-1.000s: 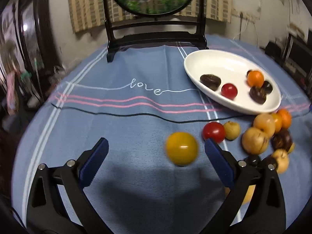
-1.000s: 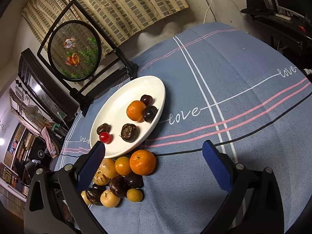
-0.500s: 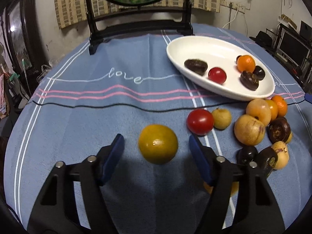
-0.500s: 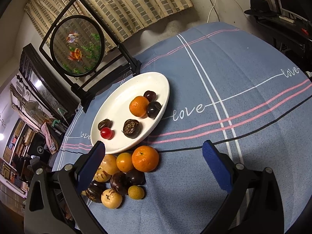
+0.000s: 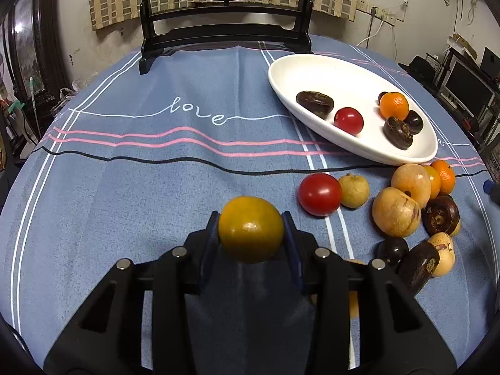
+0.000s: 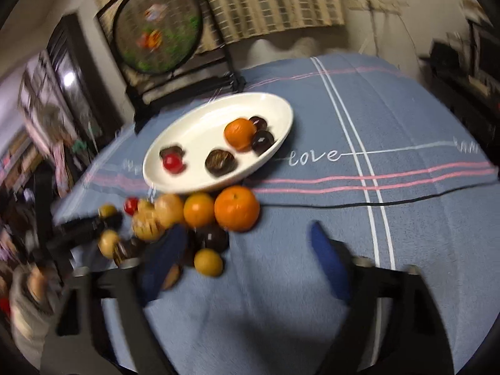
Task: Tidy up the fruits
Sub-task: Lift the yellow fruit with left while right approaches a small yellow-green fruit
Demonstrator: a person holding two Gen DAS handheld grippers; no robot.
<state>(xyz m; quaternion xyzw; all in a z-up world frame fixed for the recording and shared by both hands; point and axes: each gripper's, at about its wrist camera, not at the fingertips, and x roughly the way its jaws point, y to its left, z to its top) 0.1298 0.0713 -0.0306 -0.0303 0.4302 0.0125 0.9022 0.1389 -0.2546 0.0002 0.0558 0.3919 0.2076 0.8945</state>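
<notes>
Blue striped cloth covers the counter [image 5: 156, 187]; white oval plate [image 5: 312, 72] is the landmark, with a framed round screen [image 5: 225, 31] behind it.

Left gripper [image 5: 251, 234]: fingers closed onto the yellow-orange fruit [image 5: 251, 229], 1 pad on each side, contact near its widest part. Fruit sits well short of the plate, on the camera side, left of the loose pile [image 5: 406, 206]. Can't tell if it's clear of the cloth.

Right gripper [image 6: 247, 259]: fingers wide apart, holding nothing, hanging above the pile just in front of the plate.

Step in hand, as I read it: carry the gripped fruit to the plate.
- Hold squeeze steady; it's round and smooth, likely to squirt out if the grip shifts off centre.
- Lift straight before traversing, so it clears the red tomato [image 5: 319, 194] and the plate rim.
- Aim for the bare end of the plate nearest the screen; 5 pieces occupy the other end.
- Set it down low, or it may roll.

View differences:
- Left wrist view is sharp and shows the grip itself; right gripper barely visible at its edge.
- Right wrist view is motion-blurred, but shows the large orange [image 6: 237, 207] against the plate's near edge and the left gripper's dark body beyond the pile.
</notes>
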